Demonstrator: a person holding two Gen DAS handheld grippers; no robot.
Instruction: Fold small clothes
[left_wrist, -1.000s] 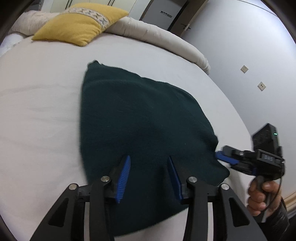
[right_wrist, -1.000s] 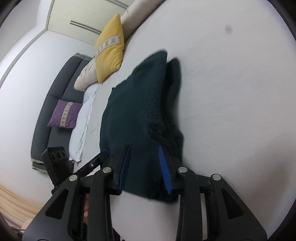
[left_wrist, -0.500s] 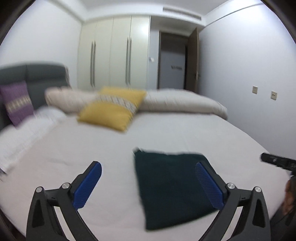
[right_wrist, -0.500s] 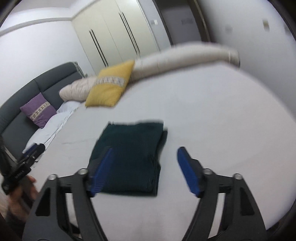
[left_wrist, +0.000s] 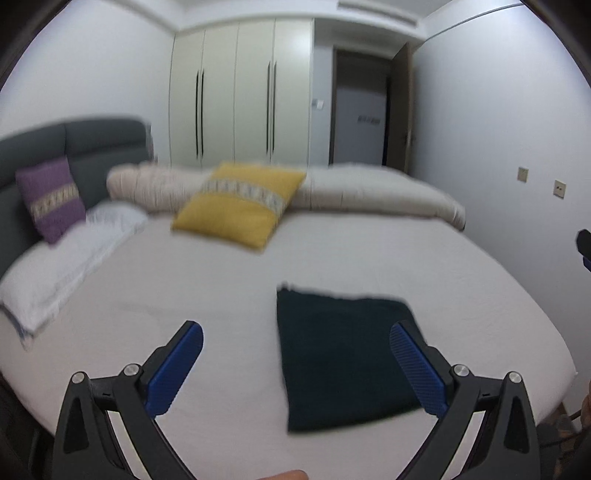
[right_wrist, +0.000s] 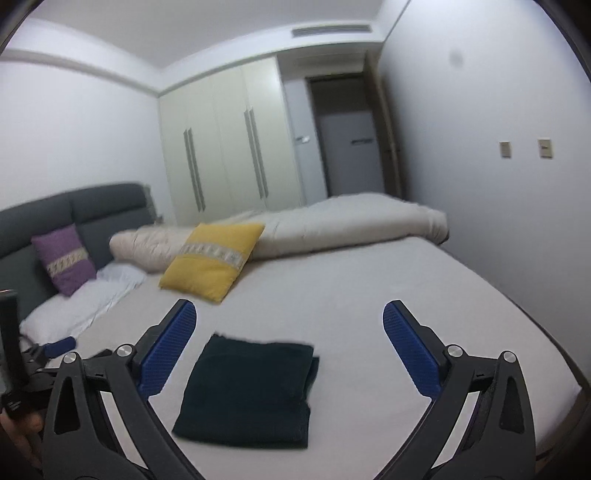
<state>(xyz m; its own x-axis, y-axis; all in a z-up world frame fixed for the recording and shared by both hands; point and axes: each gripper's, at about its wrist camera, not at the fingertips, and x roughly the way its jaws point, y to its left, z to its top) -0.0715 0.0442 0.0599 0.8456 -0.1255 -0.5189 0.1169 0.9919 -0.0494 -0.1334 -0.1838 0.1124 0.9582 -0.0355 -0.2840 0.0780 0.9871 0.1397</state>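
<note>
- Both grippers spread wide, nothing between the pads: my left gripper (left_wrist: 295, 369) and right gripper (right_wrist: 290, 347) are held up off the bed, pointing toward the far wall w/ the wardrobe (right_wrist: 221, 147).
- Dark green garment (right_wrist: 247, 391) lies folded into a rough rectangle on the white bed sheet (right_wrist: 369, 295), near the front edge of the bed. Neither gripper touches it.
- In left wrist view the garment (left_wrist: 343, 358) sits toward the right; my right-side blue pad (left_wrist: 415, 373) overlaps it in the frame but is clearly above it, not on it. Left-side pad (left_wrist: 175, 373) is over bare sheet.
- In right wrist view the garment sits between the two pads, closer to the left one (right_wrist: 166, 350); a second layer edge shows along its right side.
- Left gripper also shows at the left edge of the right wrist view, lower left, w/ my hand (right_wrist: 18, 432) on its handle.
- Yellow cushion (left_wrist: 240, 203) w/ a patterned band lies further up the bed, well apart from the garment; rolled beige duvet (right_wrist: 332, 225) behind it.
- Purple cushion (left_wrist: 50, 197) leans on the grey headboard (left_wrist: 74, 147) at left, white pillow (left_wrist: 70, 262) below it.
- Left wrist frame is blurred, so fine fabric detail can't be told.
</note>
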